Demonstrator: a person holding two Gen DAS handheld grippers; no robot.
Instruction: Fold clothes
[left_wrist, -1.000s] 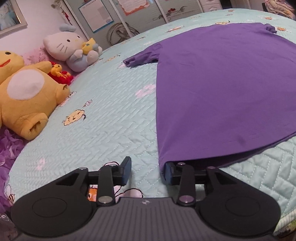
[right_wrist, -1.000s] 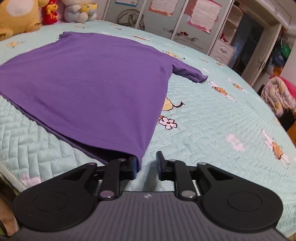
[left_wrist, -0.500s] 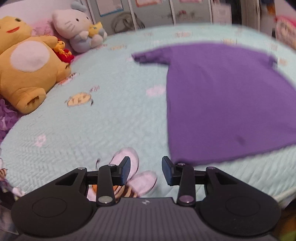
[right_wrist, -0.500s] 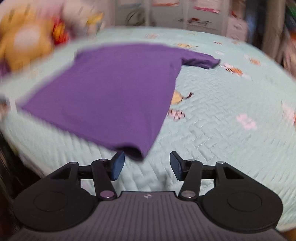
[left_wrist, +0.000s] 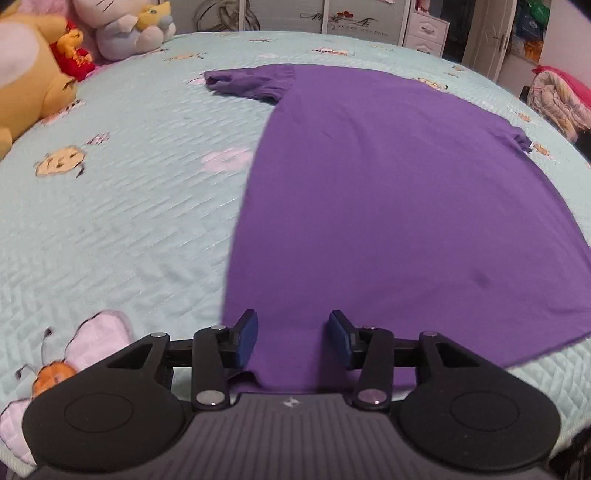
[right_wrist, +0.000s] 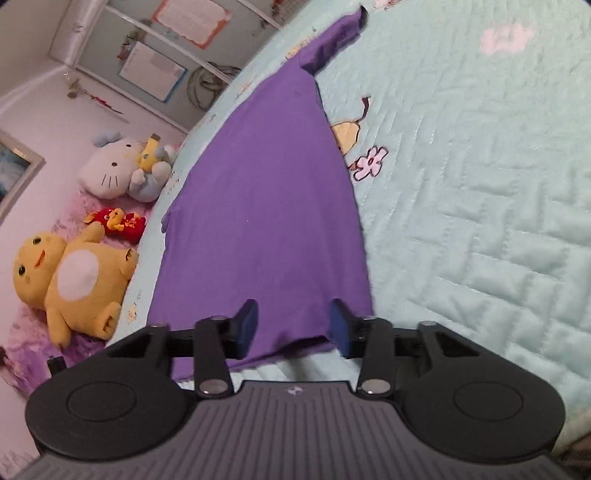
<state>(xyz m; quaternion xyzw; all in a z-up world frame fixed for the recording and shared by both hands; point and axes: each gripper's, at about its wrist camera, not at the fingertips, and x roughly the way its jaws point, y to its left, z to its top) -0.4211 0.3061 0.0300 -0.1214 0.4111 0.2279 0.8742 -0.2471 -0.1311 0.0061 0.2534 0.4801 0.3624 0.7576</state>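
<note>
Left wrist view: a purple T-shirt (left_wrist: 399, 206) lies spread flat on the quilted bed (left_wrist: 122, 221), hem near, one sleeve (left_wrist: 251, 83) far left. The left claw (left_wrist: 292, 336) hangs over the near left hem corner, jaws spread and opening, fabric beneath but unpinched.

Right wrist view: the right claw (right_wrist: 291, 325), rolled sideways, straddles the near right hem corner of the T-shirt (right_wrist: 266, 221), jaws apart and closing, pads not yet pressing. Plush toys (right_wrist: 74, 273) lie beyond. Judged best practice: pinch both layers at each corner evenly, lifting without dragging wrinkles.
</note>
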